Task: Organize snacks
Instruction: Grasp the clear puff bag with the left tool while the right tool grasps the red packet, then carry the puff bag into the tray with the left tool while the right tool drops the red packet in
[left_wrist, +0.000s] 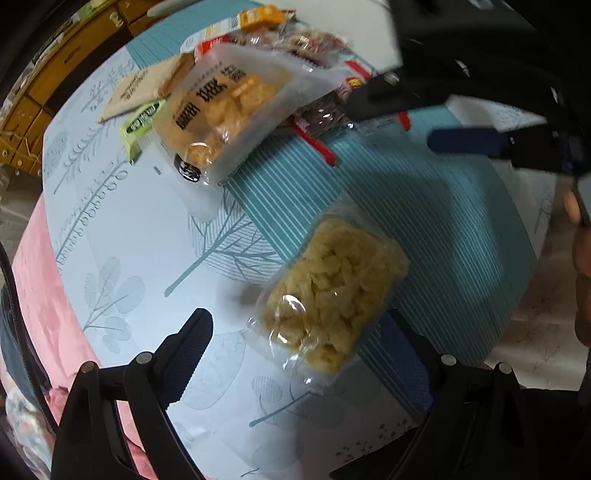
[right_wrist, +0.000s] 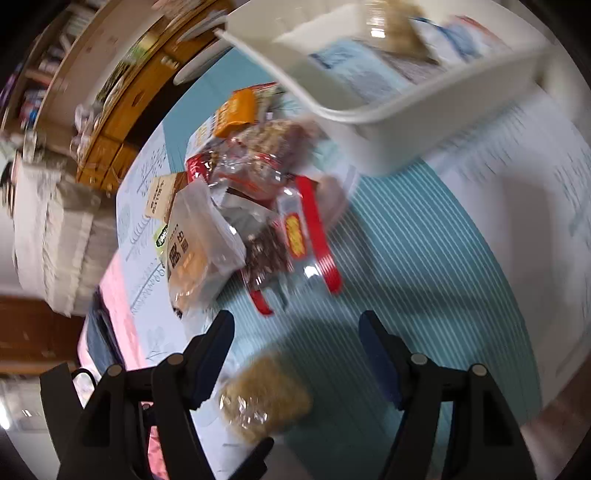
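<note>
Snacks sit heaped on the tablecloth (left_wrist: 155, 236), one clear puffed-snack bag (left_wrist: 328, 295) lying apart, nearer the camera. Motion blur smears the right wrist view, so the white bin (right_wrist: 388, 107) and its contents are hard to read, and labels in the pile (right_wrist: 251, 192) stay illegible. That bag's long axis runs diagonally, lower-left to upper-right. Left gripper (left_wrist: 299, 343) hangs spread wide around it, pads not pressing. Right gripper (right_wrist: 295, 339) gapes too, nothing held, the same bag just below.

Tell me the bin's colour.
White bin, plain; clearest in the right wrist view.
</note>
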